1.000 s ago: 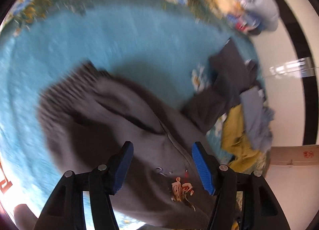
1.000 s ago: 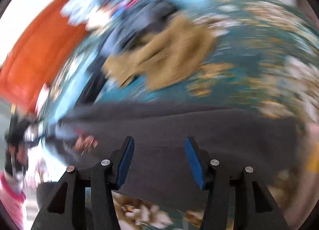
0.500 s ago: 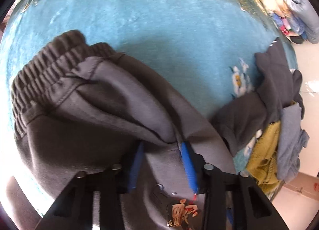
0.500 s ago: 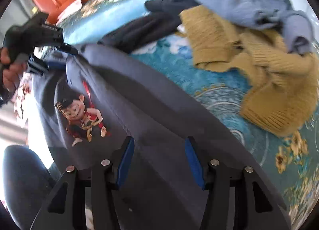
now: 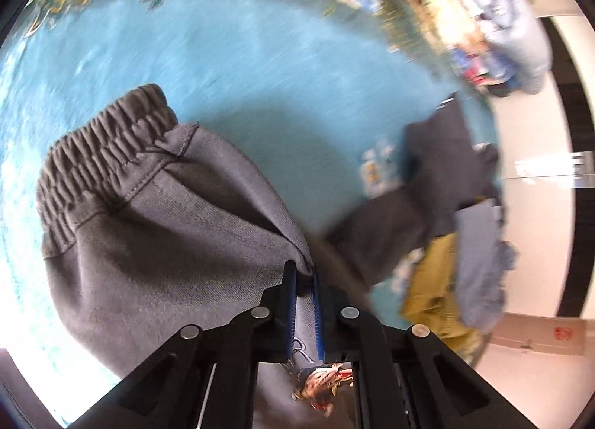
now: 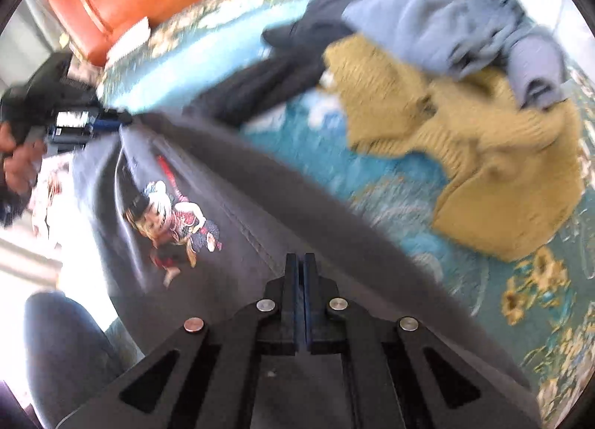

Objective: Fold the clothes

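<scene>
Both tools are clenched on the grey pants (image 5: 156, 243) over the rug (image 5: 223, 57): your left tool (image 5: 305, 276) pinches a fold, and the waistband (image 5: 100, 153) runs toward ten o'clock; your right tool (image 6: 300, 265) grips the leg.

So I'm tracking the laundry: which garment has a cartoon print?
The dark grey sweatpants both grippers pinch; the mustard knit and blue-grey top are plain.

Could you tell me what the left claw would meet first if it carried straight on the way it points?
The left claw is already shut on the grey trousers; straight on it would press further into them, then probably the blue rug beneath.
</scene>
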The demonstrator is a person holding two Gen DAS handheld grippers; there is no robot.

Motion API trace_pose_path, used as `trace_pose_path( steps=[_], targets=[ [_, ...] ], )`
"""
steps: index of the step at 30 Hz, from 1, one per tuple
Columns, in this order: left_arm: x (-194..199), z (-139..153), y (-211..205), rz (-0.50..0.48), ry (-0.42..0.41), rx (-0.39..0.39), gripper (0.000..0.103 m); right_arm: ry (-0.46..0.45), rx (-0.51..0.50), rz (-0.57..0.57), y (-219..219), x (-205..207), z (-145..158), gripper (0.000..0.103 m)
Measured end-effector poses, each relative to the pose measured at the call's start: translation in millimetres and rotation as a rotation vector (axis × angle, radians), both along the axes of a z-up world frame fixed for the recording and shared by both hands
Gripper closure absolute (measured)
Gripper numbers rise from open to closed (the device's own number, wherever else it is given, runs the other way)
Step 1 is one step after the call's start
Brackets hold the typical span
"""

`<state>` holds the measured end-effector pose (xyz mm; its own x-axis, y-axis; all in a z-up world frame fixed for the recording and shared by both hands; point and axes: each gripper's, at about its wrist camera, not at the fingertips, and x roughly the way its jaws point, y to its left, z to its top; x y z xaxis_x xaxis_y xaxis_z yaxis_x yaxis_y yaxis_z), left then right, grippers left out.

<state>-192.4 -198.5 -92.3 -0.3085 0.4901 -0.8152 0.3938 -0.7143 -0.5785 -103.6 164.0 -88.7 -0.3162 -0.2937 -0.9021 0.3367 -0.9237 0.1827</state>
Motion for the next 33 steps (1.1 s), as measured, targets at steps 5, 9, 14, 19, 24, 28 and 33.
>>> trace_pose_path(
  steps=[5,9,14,19,24,28,33],
  targets=[
    [-18.5,-14.2,8.2,-0.045,-0.001,-0.034,0.095,0.005,0.034,-0.054,-1.7,-24.7,-4.2,0.102],
    [-30.4,-41.9,14.1,-0.052,-0.055,-0.034,0.094,-0.057,0.048,-0.104,-4.4,-35.2,-30.3,0.102],
    [-36.0,-35.4,20.4,-0.103,-0.048,-0.050,0.090,-0.086,0.053,-0.143,-2.9,-35.7,-41.2,0.102],
    [-28.2,-10.3,21.8,-0.147,-0.008,-0.007,0.059,-0.056,0.049,-0.213,5.8,-33.2,-29.9,0.101],
    [-6.7,31.7,32.7,-0.185,0.081,0.009,0.051,0.068,-0.071,-0.332,37.3,1.4,19.9,0.080],
    [25.2,61.7,64.3,-0.263,0.166,0.021,0.043,0.130,-0.205,-0.455,76.6,67.0,50.7,0.058],
    [74.4,59.0,139.7,-0.412,0.188,-0.006,0.040,0.113,-0.330,-0.667,132.2,167.0,48.4,0.043]
  ],
)
